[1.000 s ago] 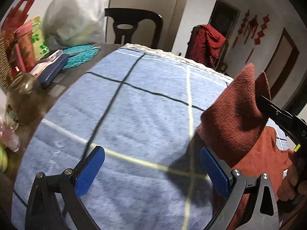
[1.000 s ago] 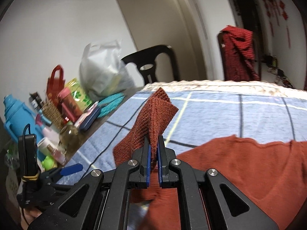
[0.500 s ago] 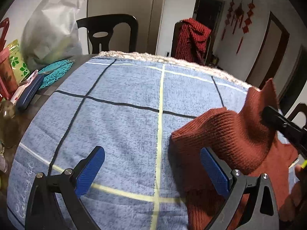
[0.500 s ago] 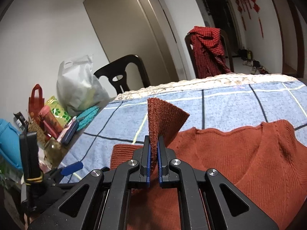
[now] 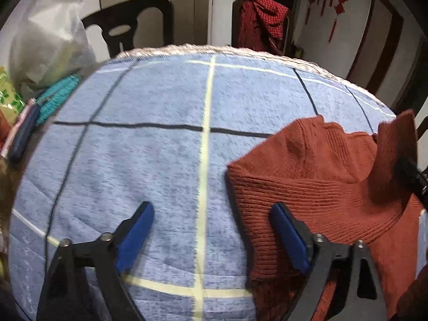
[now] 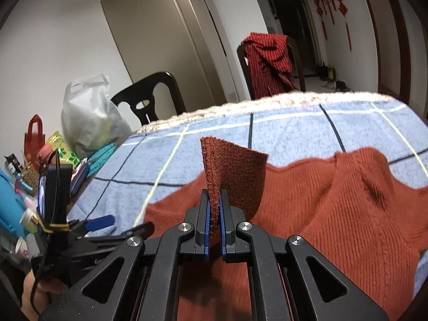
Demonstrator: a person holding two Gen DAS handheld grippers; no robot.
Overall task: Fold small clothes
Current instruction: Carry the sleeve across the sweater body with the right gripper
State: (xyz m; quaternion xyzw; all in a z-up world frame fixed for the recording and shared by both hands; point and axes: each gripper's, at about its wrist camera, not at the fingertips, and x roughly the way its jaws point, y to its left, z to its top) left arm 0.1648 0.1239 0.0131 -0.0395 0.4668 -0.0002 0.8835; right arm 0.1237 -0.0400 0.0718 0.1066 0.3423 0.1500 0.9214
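A rust-red knit sweater (image 5: 321, 187) lies on the right part of a blue checked blanket (image 5: 160, 147), one side folded over itself. My right gripper (image 6: 213, 214) is shut on a corner of the sweater (image 6: 334, 200), which stands up from between the pads; the same gripper (image 5: 409, 171) shows at the right edge of the left wrist view. My left gripper (image 5: 211, 230) hangs low over the blanket with its jaws closing. The sweater's folded left edge lies between its fingers, and the pads do not press on it. The left gripper (image 6: 120, 224) also shows at the lower left of the right wrist view.
Along the table's left side stand a white plastic bag (image 5: 45, 48), a teal mat (image 5: 57, 96), a red bag (image 6: 33, 139) and several bottles (image 6: 16, 208). Behind the far edge stand a black chair (image 5: 128, 29) and a chair draped with red checked cloth (image 5: 259, 24).
My right gripper has carried the sweater's corner rightward and lower, so the raised fold has flattened. My left gripper has moved right to the folded edge, and its jaws have narrowed.
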